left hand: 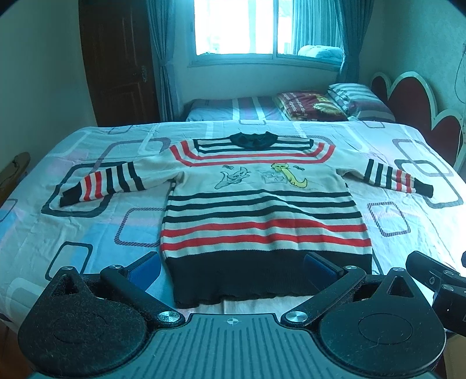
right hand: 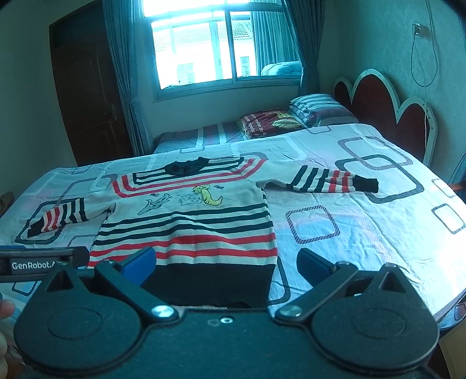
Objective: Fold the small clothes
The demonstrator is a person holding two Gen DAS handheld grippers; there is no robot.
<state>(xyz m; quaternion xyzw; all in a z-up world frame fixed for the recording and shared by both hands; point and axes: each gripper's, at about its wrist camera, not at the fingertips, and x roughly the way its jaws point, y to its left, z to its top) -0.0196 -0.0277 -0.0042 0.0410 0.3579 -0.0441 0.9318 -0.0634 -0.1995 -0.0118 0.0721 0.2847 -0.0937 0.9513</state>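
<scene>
Two grippers, left (left hand: 233, 269) marked "GenRobot" and right (right hand: 227, 266), hover wide open, holding nothing, over a sweater (left hand: 262, 204) flat on a bed (left hand: 58, 210) near a window (left hand: 236, 26).

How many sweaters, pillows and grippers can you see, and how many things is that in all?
Sweaters: 1, the striped sweater.
Pillows: 2, the striped pillow and the red pillow.
Grippers: 2, the left gripper and the right gripper.
Total: 5.

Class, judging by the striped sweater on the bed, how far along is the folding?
Done: the sweater lies flat, sleeves spread, on the bedsheet. In hand: nothing; left tongs and right tongs hover open near its black hem. Left: every fold.
</scene>
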